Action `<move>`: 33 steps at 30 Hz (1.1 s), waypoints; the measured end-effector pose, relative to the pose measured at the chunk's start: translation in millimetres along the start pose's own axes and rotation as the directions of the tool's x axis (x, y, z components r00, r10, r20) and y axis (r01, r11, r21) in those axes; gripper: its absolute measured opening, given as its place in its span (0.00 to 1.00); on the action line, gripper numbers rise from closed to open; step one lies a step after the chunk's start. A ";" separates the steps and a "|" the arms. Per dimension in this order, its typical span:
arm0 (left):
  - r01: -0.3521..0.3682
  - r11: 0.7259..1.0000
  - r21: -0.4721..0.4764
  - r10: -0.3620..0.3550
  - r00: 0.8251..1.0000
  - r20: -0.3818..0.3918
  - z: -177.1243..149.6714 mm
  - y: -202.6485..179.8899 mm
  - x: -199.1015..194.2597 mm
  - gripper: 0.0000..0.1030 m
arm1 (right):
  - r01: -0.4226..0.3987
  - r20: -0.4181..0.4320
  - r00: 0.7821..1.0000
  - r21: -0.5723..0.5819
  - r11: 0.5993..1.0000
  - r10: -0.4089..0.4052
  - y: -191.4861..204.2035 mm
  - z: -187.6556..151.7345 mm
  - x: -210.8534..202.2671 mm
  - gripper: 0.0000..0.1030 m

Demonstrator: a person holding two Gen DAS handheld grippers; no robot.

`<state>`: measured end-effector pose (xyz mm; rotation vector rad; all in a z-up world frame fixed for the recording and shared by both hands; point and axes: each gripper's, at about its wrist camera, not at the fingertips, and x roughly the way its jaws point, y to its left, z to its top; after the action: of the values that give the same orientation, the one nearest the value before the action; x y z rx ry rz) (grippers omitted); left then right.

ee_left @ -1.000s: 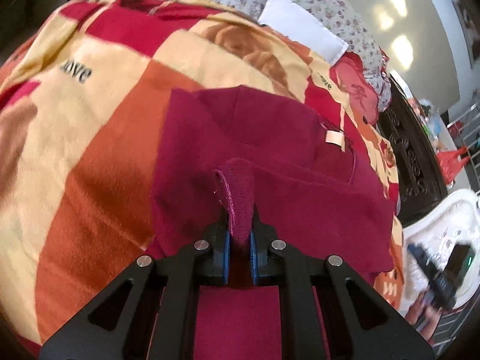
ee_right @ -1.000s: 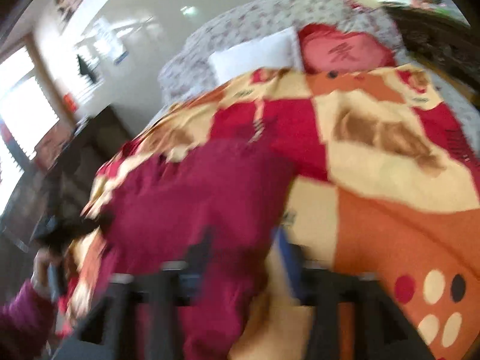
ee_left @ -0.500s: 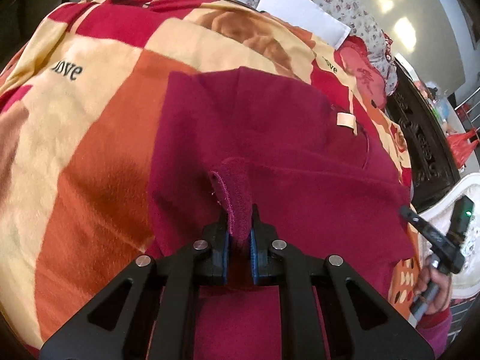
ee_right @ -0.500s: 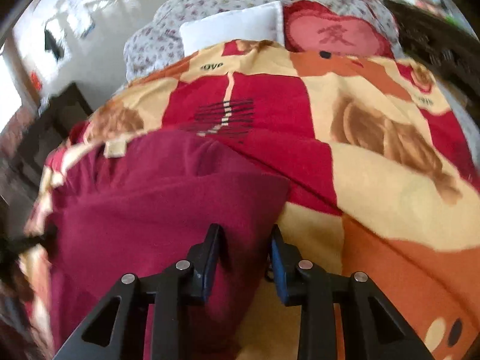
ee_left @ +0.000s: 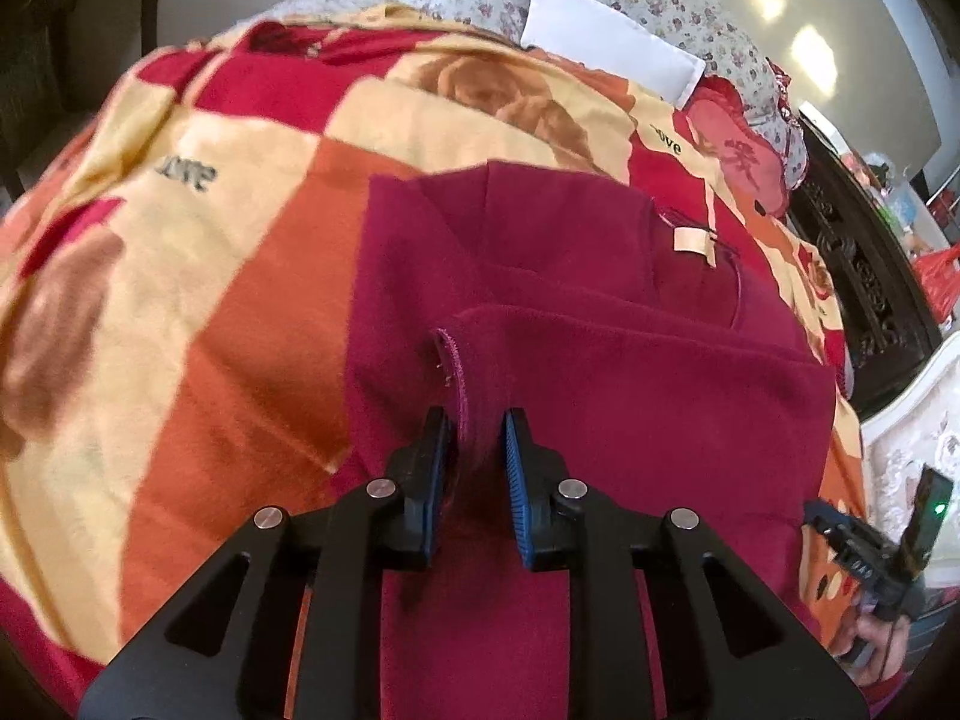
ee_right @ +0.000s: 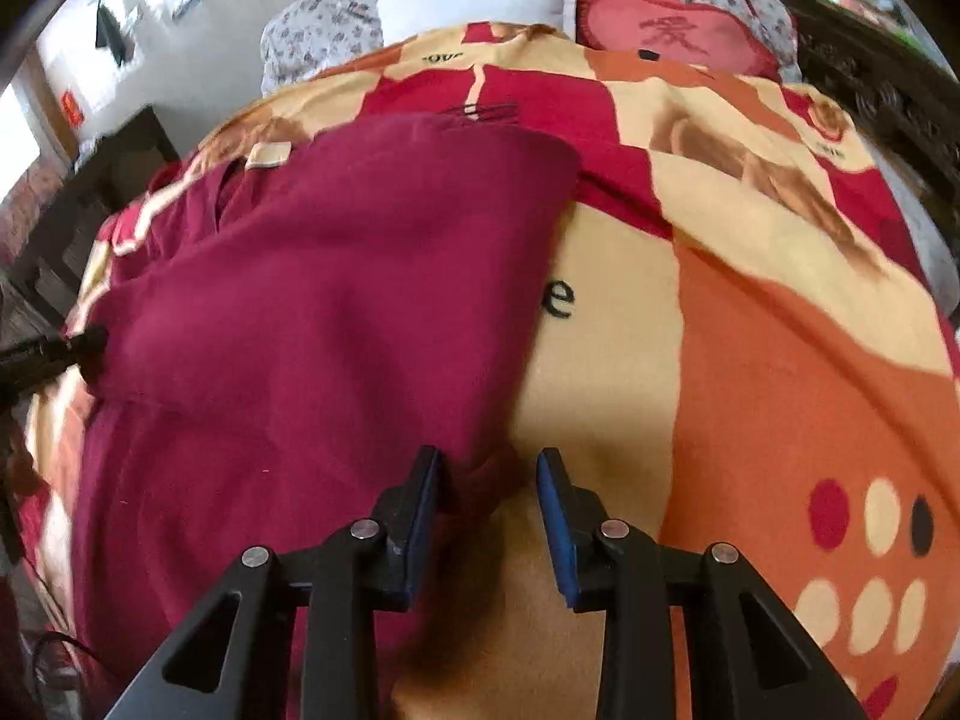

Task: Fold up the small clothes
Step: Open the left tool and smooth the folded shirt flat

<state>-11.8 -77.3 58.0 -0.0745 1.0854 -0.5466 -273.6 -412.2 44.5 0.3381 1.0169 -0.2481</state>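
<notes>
A patterned blanket [ee_left: 180, 276] covers the bed, a maroon garment [ee_left: 600, 372] lies folded on it, the left gripper [ee_left: 474, 438] pinches a raised fold of that garment, and the right gripper [ee_right: 489, 480] stands released at its edge.

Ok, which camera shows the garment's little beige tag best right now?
The left wrist view: the beige tag sits unobstructed near the collar of the maroon garment. The right wrist view catches the tag only as a small, blurrier patch at the garment's far left edge.
</notes>
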 end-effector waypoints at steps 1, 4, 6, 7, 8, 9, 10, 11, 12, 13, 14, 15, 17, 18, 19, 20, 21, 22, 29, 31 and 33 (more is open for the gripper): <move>-0.011 1.000 0.011 0.011 1.000 0.019 0.1 -1.2 -6.0 0.16 | 0.005 0.007 1.000 0.001 1.000 -0.005 -0.3 1.4 -5.9 0.30; -0.046 0.998 0.041 0.042 0.996 0.079 0.7 -6.8 -20.0 0.25 | 0.012 0.076 0.997 -0.002 1.000 -0.012 6.8 10.5 -30.5 0.31; -0.057 0.997 0.043 0.052 0.993 0.107 -0.1 -10.2 -24.0 0.38 | -0.006 0.125 0.992 -0.012 1.000 0.007 15.7 18.5 -39.3 0.31; -0.054 0.998 0.045 0.049 0.992 0.116 -0.3 -11.8 -23.9 0.39 | -0.013 0.137 0.990 -0.018 1.000 0.016 19.9 24.1 -40.4 0.32; -0.059 0.997 0.052 0.053 0.991 0.120 -0.8 -14.5 -22.5 0.39 | -0.022 0.147 0.989 -0.027 0.999 0.026 26.7 28.4 -39.4 0.33; -0.073 0.996 0.060 0.065 0.991 0.117 -1.1 -17.6 -19.7 0.39 | -0.028 0.148 0.989 -0.032 0.999 0.033 32.5 31.7 -36.8 0.33; -0.080 0.995 0.066 0.073 0.991 0.115 -0.7 -20.1 -17.3 0.39 | -0.038 0.144 0.989 -0.040 0.998 0.043 40.0 35.7 -32.2 0.33; -0.087 0.993 0.073 0.078 0.990 0.113 -0.8 -22.8 -14.5 0.39 | -0.046 0.139 0.989 -0.051 0.998 0.052 47.2 39.0 -27.3 0.33; -0.090 0.993 0.079 0.081 0.990 0.115 -1.0 -24.6 -13.4 0.39 | -0.048 0.136 0.989 -0.061 0.997 0.056 52.7 41.6 -23.0 0.33; -0.094 0.992 0.086 0.084 0.989 0.120 -1.6 -26.9 -11.3 0.39 | -0.044 0.135 0.989 -0.070 0.997 0.054 59.0 44.7 -18.3 0.33; -0.099 0.991 0.093 0.087 0.989 0.121 -2.2 -29.1 -8.7 0.39 | -0.040 0.134 0.990 -0.075 0.996 0.050 63.6 48.4 -13.3 0.33; -0.105 0.989 0.103 0.093 0.989 0.118 -2.8 -31.6 -5.2 0.39 | -0.039 0.133 0.990 -0.072 0.997 0.048 66.4 51.6 -8.2 0.33; -0.119 0.985 0.122 0.106 0.988 0.109 -4.8 -34.9 0.7 0.39 | -0.037 0.131 0.990 -0.061 0.997 0.045 68.0 58.6 0.6 0.34; -0.126 0.983 0.130 0.113 0.988 0.106 -5.4 -36.1 3.3 0.39 | -0.031 0.131 0.991 -0.054 0.998 0.038 67.9 61.5 4.4 0.35; -0.135 0.981 0.140 0.121 0.987 0.103 -6.0 -37.5 7.0 0.39 | -0.024 0.132 0.991 -0.048 0.999 0.030 67.1 64.6 8.1 0.36; -0.141 0.979 0.146 0.128 0.987 0.100 -6.4 -37.8 9.9 0.39 | -0.018 0.131 0.991 -0.040 0.999 0.023 64.9 68.1 12.0 0.38; -0.148 0.978 0.150 0.134 0.986 0.096 -6.5 -37.8 13.1 0.39 | -0.013 0.131 0.991 -0.032 0.999 0.018 62.6 70.8 14.8 0.40; -0.153 0.977 0.149 0.140 0.986 0.091 -6.3 -36.9 16.9 0.39 | -0.005 0.131 0.991 -0.021 1.000 0.008 59.2 73.9 18.5 0.41; -0.170 0.976 0.140 0.163 0.985 0.057 -7.6 -31.3 35.1 0.39 | 0.013 0.114 0.993 0.004 1.000 -0.013 48.7 84.1 36.3 0.41; -0.174 0.975 0.142 0.167 0.984 0.056 -8.5 -31.5 38.0 0.39 | 0.024 0.113 0.993 -0.004 1.000 -0.023 49.5 85.5 39.2 0.42; -0.181 0.973 0.146 0.175 0.983 0.058 -9.0 -32.8 39.1 0.39 | 0.033 0.105 0.994 -0.008 0.999 -0.032 51.2 86.2 39.3 0.43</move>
<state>-18.5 -121.8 32.2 0.1414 0.9927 -0.4611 -167.7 -400.3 60.3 0.2964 0.9208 -0.2873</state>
